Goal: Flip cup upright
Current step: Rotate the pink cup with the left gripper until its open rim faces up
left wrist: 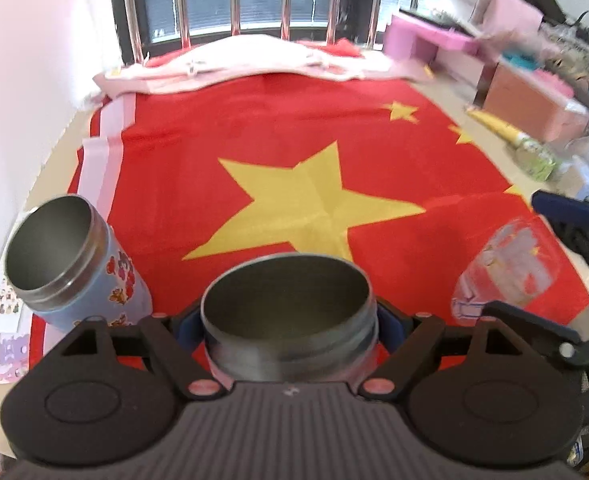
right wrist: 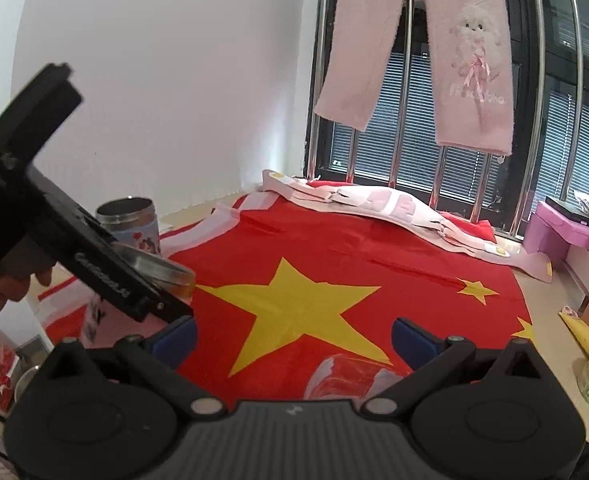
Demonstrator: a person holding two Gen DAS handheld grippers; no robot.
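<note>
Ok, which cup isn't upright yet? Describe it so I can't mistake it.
Find the big yellow star on the red flag. Just nearer than the star, between the right gripper fingers, a clear glass cup lies on its side. Both other cups are steel, mouth up: one standing, one shut in the left gripper.

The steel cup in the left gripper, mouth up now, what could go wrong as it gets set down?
1. The steel cup is held close to its threaded rim between the left gripper fingers, so it might swing or slip on release.
2. The red flag cloth shows creases, so the base may land unevenly and tip.
3. The flowered blue cup stands close on the left, and the clear glass lies to the right; a wide move could knock either.
</note>
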